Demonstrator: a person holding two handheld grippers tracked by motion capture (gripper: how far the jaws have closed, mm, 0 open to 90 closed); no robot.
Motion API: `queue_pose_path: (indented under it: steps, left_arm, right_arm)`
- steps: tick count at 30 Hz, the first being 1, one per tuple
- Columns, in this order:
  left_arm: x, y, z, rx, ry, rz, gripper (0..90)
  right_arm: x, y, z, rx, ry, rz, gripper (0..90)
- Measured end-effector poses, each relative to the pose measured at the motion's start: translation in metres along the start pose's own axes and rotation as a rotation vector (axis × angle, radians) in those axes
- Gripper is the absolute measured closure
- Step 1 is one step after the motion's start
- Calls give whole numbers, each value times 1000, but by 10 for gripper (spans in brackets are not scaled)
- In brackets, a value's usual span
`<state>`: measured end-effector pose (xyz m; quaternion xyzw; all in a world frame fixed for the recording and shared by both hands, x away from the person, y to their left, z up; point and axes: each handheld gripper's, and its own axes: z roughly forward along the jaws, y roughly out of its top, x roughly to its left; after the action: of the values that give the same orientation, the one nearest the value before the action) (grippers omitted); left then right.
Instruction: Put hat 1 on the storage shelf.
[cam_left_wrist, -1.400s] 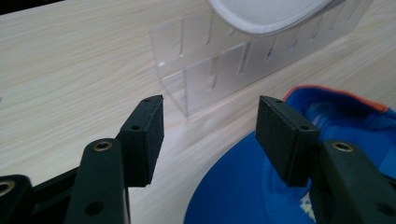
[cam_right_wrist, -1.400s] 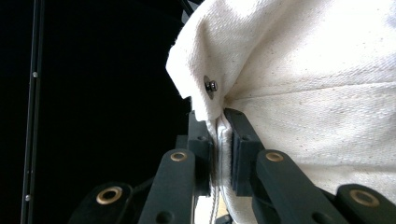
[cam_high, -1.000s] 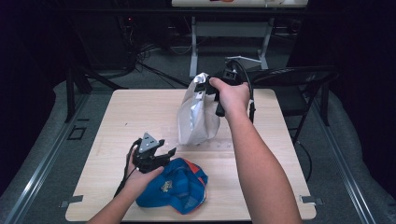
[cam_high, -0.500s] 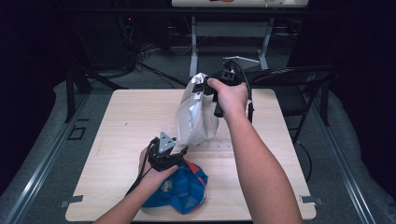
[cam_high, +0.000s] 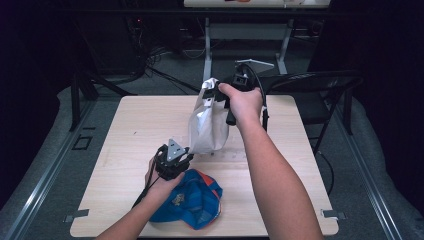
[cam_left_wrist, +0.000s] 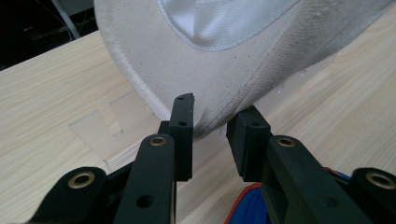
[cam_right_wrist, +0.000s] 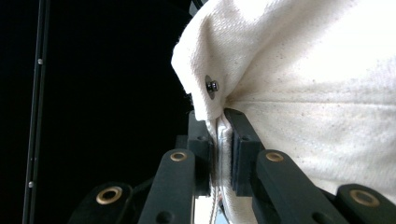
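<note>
A white canvas bag (cam_high: 207, 125) with a shiny silver lining hangs over the wooden table (cam_high: 140, 125). My right gripper (cam_high: 214, 93) is shut on its top edge. In the right gripper view the pads (cam_right_wrist: 220, 140) pinch the cloth just below a metal snap (cam_right_wrist: 211, 86). My left gripper (cam_high: 185, 150) is low at the bag's bottom corner. Its jaws have just been closing, and the bag's lower edge (cam_left_wrist: 210, 126) sits in the gap (cam_left_wrist: 210, 135) between them, still with space beside it. A blue and orange cap (cam_high: 192, 200) lies under my left hand.
Clear tape strips (cam_left_wrist: 102, 126) are stuck on the tabletop near the bag. A dark folding chair (cam_high: 320, 85) stands behind the table's far right corner. Cables and a table frame (cam_high: 245, 35) lie on the floor beyond.
My left gripper has moved right across the table to the bag's bottom corner. The right hand has kept the bag up in the same place.
</note>
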<state>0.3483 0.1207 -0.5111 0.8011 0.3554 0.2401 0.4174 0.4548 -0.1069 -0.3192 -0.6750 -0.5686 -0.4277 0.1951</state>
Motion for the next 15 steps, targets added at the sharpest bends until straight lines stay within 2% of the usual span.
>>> queue_pose_path:
  steps: [7,12,15]
  left_arm:
    - [11,-5,-8,-21,-60,-19,743]
    - [15,-5,-6,-41,-104,-56,745]
    - [16,-6,-4,-42,-125,-62,747]
  right_arm:
    - [5,-2,7,5,6,-8,816]
    - [10,-2,8,5,1,-16,816]
    - [11,-2,9,5,1,-18,816]
